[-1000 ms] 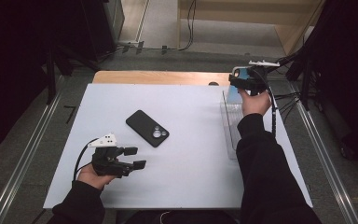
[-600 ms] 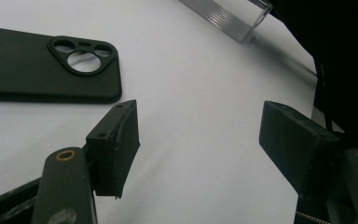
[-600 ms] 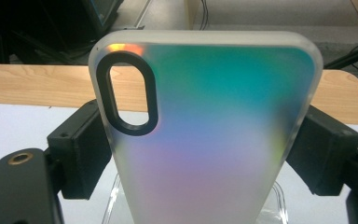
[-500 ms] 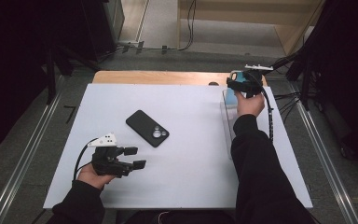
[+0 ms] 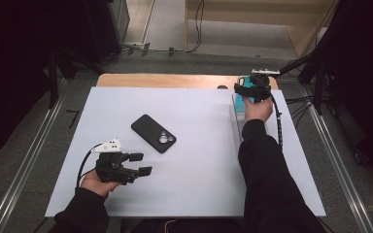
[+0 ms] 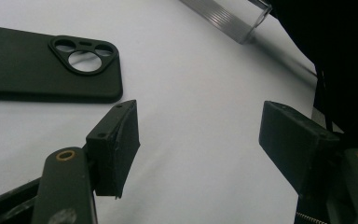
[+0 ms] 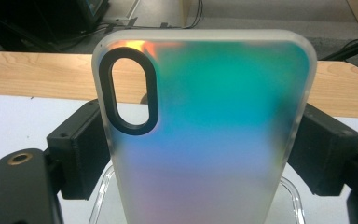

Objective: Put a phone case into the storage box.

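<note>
A translucent iridescent phone case (image 7: 205, 130) stands upright between the jaws of my right gripper (image 7: 200, 149), which is shut on its two long sides. In the high view this right gripper (image 5: 252, 90) is at the table's far right, the teal case (image 5: 244, 103) just above the far end of a clear plastic rack (image 5: 237, 127). A black phone (image 5: 154, 133) lies back up near the table's middle, its camera ring also close ahead in the left gripper view (image 6: 37, 70). My left gripper (image 5: 141, 164) rests near the front left, open and empty (image 6: 200, 149).
The white table top (image 5: 199, 165) has a wooden strip (image 5: 175, 80) along its far edge. The clear rack's end (image 6: 228, 18) lies ahead of the left gripper. Cables and dark furniture stand beyond the table. A black-sleeved arm (image 5: 267, 179) lies along the right side.
My right hand has carried the iridescent case down and a little to the left, toward the clear rack. The left gripper and the black phone have stayed put.
</note>
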Demonstrator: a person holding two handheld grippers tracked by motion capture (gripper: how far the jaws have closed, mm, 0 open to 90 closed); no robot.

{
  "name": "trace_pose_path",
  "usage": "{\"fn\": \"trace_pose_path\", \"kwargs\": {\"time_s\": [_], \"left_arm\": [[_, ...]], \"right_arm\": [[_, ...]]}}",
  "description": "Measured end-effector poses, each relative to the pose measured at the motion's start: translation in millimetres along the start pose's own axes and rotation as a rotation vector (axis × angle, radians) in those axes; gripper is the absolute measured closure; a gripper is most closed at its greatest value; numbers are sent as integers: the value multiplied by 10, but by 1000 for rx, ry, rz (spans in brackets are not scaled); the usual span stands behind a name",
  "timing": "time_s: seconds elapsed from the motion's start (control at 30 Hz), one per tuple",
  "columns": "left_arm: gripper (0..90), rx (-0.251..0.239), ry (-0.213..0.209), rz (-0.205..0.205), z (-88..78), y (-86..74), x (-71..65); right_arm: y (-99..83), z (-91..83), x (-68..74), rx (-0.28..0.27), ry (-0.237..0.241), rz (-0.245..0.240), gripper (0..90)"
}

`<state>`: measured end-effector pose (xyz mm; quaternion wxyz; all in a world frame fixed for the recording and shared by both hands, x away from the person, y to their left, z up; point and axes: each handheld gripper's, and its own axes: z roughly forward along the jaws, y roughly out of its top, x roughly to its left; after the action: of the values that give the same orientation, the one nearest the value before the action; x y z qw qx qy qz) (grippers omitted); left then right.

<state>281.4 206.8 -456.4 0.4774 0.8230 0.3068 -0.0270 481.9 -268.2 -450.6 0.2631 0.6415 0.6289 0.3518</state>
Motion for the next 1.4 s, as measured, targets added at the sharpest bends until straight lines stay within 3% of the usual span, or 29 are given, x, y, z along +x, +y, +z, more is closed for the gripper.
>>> {"fn": "trace_pose_path", "kwargs": {"time_s": [0.3,0.67,1.03,1.13,1.4], "left_arm": [[294,-2,0,-2,2,0,4],[294,-5,-1,-1,-1,3,0],[294,-1,1,-2,2,4,4],[294,-1,-1,-4,8,3,7],[294,4,1,-15,12,9,10]], "right_arm": [[-13,-9,15,11,-6,9,137],[-10,-7,44,20,0,-42,103],[6,-44,32,3,16,-34,82],[34,-98,18,-7,47,-35,3],[81,-302,-30,23,95,-20,0]]}}
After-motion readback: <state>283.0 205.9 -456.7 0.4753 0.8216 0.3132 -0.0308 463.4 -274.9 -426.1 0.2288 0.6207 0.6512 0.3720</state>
